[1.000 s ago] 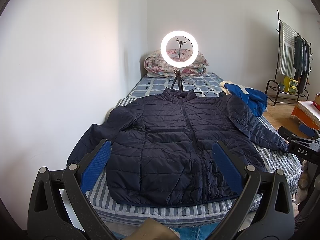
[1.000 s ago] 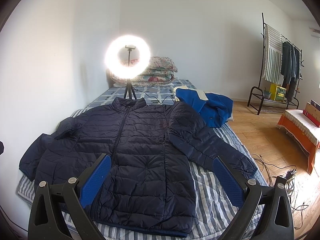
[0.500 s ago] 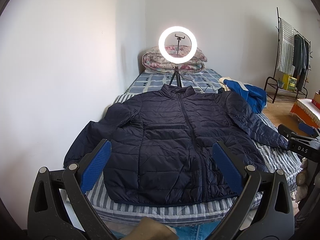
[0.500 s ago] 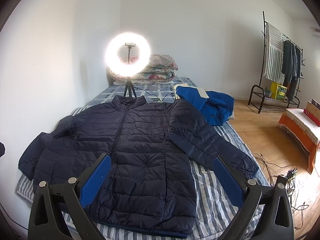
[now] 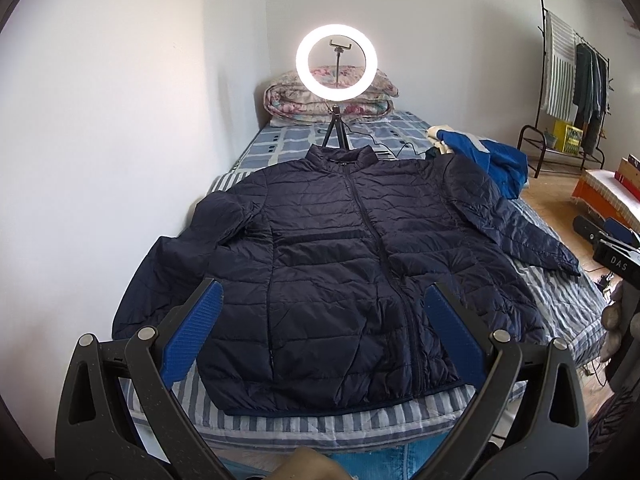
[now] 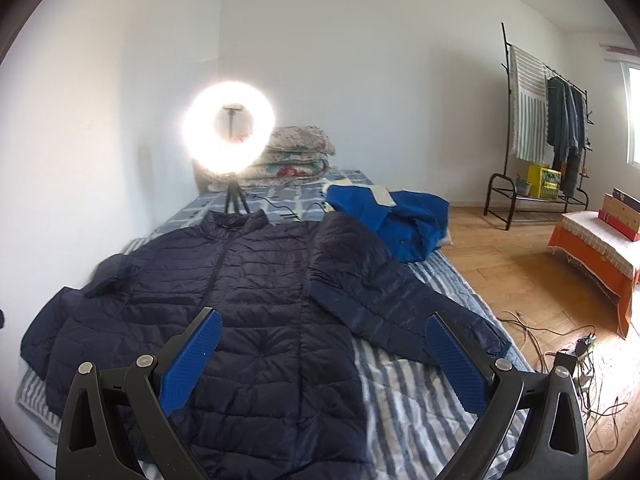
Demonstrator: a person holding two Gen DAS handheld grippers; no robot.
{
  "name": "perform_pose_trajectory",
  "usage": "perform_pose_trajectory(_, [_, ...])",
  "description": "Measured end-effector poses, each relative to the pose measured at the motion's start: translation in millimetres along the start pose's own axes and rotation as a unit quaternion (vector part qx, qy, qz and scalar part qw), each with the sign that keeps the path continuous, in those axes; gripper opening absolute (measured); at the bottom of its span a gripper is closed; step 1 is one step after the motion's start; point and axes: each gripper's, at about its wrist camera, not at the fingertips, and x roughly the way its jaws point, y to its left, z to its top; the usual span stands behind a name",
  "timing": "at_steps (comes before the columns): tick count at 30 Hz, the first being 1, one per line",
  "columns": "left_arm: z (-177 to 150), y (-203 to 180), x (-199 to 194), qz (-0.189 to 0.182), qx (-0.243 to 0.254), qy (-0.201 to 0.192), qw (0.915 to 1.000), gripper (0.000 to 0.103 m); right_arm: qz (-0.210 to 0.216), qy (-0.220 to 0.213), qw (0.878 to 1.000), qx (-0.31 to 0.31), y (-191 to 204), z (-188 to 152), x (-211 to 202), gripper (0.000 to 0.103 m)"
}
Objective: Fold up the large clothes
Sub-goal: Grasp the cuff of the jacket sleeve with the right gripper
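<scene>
A dark navy quilted jacket (image 5: 344, 248) lies flat and zipped on the striped bed (image 5: 304, 424), front up, collar at the far end, both sleeves spread out. It also shows in the right wrist view (image 6: 248, 300), with its right sleeve (image 6: 400, 304) angled toward the bed's edge. My left gripper (image 5: 320, 332) is open and empty, held above the jacket's hem. My right gripper (image 6: 320, 356) is open and empty, held above the jacket's lower right part. It also shows in the left wrist view (image 5: 608, 240) at the far right edge.
A lit ring light on a tripod (image 5: 337, 62) stands behind the collar, before folded quilts (image 5: 328, 100). A blue garment (image 6: 392, 220) lies at the bed's far right. A clothes rack (image 6: 544, 128), an orange-covered bench (image 6: 600, 248) and floor cables (image 6: 560, 344) are to the right.
Both grippers have risen and tilted a little, so the jacket sits lower in both views. Both grippers stay open. The jacket has not moved.
</scene>
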Motion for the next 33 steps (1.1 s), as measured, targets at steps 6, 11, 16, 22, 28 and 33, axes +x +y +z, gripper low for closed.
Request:
perform_pose_trajectory(6, [14, -7, 30, -0.011, 0.006, -0.004, 0.9999, 0.102, -0.061, 0.050, 0.997, 0.009, -64, 5, 47, 0.103])
perform_pose_trajectory(11, [13, -22, 59, -0.020, 0.017, 0.000, 0.9997, 0.102, -0.083, 0.101, 0.991, 0.035, -130, 5, 80, 0.101])
perform_pose_trajectory(16, [3, -39, 86, -0.028, 0.035, 0.028, 0.9986, 0.102, -0.063, 0.160, 0.977, 0.126, -196, -15, 109, 0.088])
perform_pose_trajectory(22, [3, -45, 102, -0.044, 0.028, 0.049, 0.9974, 0.102, -0.033, 0.217, 0.936, 0.274, -258, -50, 135, 0.068])
perform_pose_trajectory(28, [2, -50, 109, -0.060, 0.032, 0.060, 0.9959, 0.091, -0.032, 0.249, 0.916, 0.314, -273, -70, 155, 0.056])
perform_pose_trajectory(33, [0, -44, 115, -0.077, 0.016, 0.077, 0.9939, 0.082, -0.037, 0.260, 0.902, 0.343, -284, -80, 170, 0.054])
